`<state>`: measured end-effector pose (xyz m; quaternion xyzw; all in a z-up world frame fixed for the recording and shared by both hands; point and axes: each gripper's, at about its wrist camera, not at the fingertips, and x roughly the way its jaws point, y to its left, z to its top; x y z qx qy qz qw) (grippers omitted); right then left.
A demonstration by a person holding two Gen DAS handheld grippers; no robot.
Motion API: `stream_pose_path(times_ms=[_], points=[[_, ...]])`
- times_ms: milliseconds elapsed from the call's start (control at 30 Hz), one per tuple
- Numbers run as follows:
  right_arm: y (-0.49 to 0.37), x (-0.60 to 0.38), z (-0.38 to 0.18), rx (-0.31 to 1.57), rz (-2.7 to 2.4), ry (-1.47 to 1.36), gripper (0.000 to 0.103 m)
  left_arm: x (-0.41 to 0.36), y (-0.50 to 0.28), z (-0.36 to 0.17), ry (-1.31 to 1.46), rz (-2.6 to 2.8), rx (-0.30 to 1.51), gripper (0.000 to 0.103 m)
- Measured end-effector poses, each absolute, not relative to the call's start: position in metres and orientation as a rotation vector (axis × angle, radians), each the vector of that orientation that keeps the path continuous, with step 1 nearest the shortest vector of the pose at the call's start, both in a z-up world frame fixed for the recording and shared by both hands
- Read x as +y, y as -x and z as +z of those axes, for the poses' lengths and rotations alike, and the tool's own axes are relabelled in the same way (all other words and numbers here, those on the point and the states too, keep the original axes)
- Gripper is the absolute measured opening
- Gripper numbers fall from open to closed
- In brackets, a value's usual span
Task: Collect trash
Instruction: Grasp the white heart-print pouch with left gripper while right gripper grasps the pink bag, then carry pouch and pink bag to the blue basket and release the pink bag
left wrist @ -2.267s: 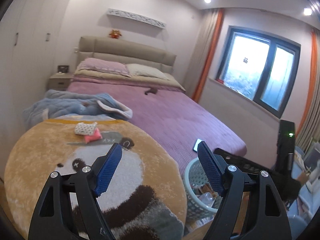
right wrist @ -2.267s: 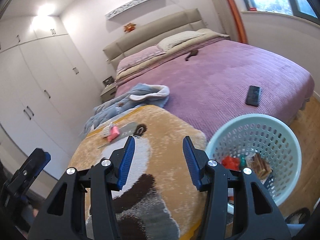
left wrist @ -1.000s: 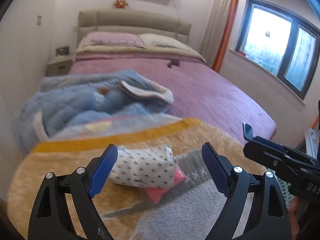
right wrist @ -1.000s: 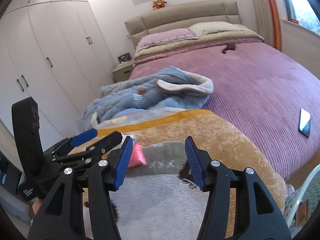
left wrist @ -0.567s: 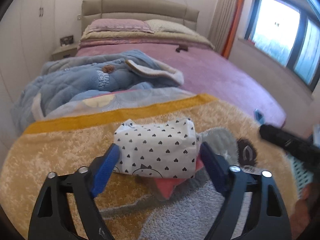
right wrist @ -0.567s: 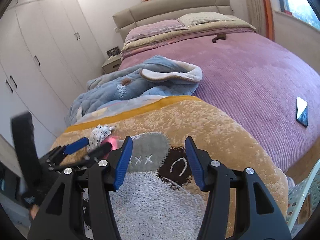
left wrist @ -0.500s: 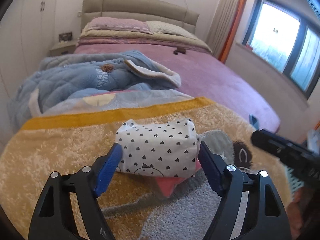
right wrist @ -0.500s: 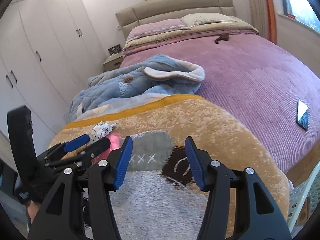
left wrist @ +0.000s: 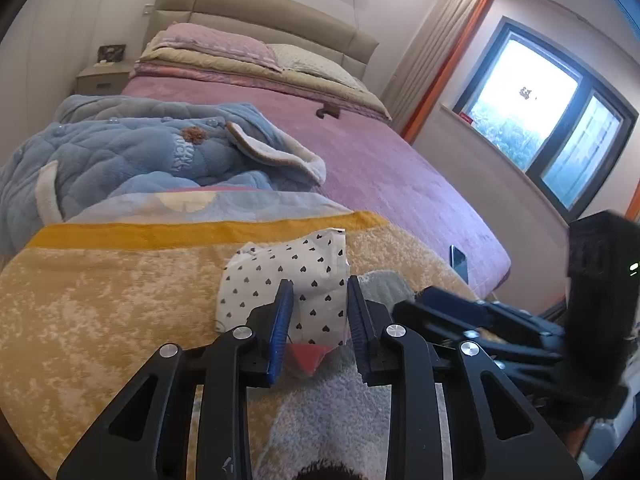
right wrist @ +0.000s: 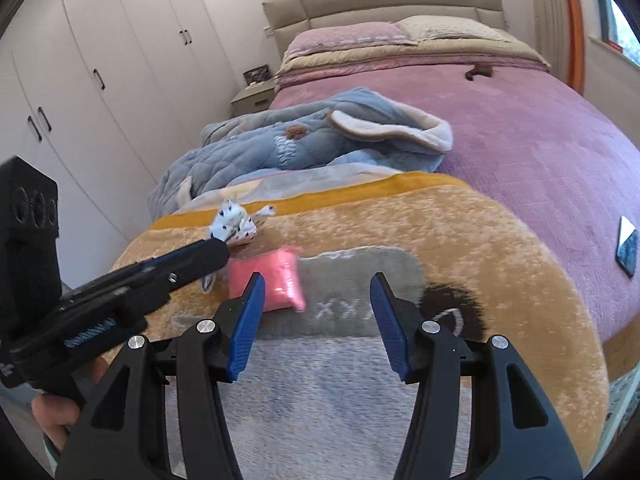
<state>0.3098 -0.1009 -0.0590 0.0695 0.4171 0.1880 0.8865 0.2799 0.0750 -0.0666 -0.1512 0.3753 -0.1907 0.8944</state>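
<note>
My left claw [left wrist: 318, 304] was closing its jaws on the white wrapper with little black hearts [left wrist: 280, 280]. The blue pads [left wrist: 283, 316] sat on both sides of it and squeezed it, so the soft wrapper bunched up between them. It lay on the fuzzy yellow blanket [left wrist: 100, 300] at the foot of the bed [left wrist: 380, 160]. A bit of the pink packet [left wrist: 306, 354] peeked out just under the wrapper. From my other claw's view, the pink packet [right wrist: 266, 280] lay flat on the blanket, just beside the tip of my left claw [right wrist: 216, 250]. My right claw [right wrist: 316, 312] was about half open and held nothing. It hung over the blanket [right wrist: 500, 260], with the pink packet near its left pad [right wrist: 246, 320]. A puffy blue coat [right wrist: 304, 140] lay in a heap past the blanket. A phone [right wrist: 628, 246] lay on the purple bed cover, well apart from the trash.
</note>
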Motion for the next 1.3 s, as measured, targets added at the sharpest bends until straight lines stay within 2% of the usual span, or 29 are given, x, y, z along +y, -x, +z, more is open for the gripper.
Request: stream_pose_path(times_ms=[133,233,433,500,567,700,967,1300], points=[[-0.315,-0.087,-0.065,0.887,0.424,-0.128,0.051,0.092,-0.275,-0.056,0.344,-0.378,0.764,0.023],[-0.319,-0.073,-0.070,0.897,0.439,-0.098,0.057,0.108,-0.273,-0.053,0.371,-0.353,0.755,0.023],[-0.332,-0.050,-0.085,0.934,0.454,-0.077,0.059,0.121,-0.280,-0.066,0.400,-0.320,0.797,0.017],[-0.329,-0.044,-0.083,0.925,0.457,-0.043,0.057,0.121,-0.282,-0.068,0.401,-0.322,0.799,0.015],[-0.327,-0.043,-0.083,0.922,0.461,-0.034,0.048,0.120,-0.284,-0.071,0.410,-0.342,0.786,0.014],[-0.325,-0.052,-0.083,0.922,0.471,-0.075,0.045,0.112,-0.288,-0.078,0.373,-0.313,0.780,0.009],[-0.313,-0.078,-0.072,0.890,0.471,-0.132,0.045,0.107,-0.285,-0.075,0.355,-0.307,0.729,0.001],[-0.269,-0.114,-0.038,0.799,0.429,-0.132,0.044,0.082,-0.259,-0.044,0.335,-0.422,0.676,0.001]])
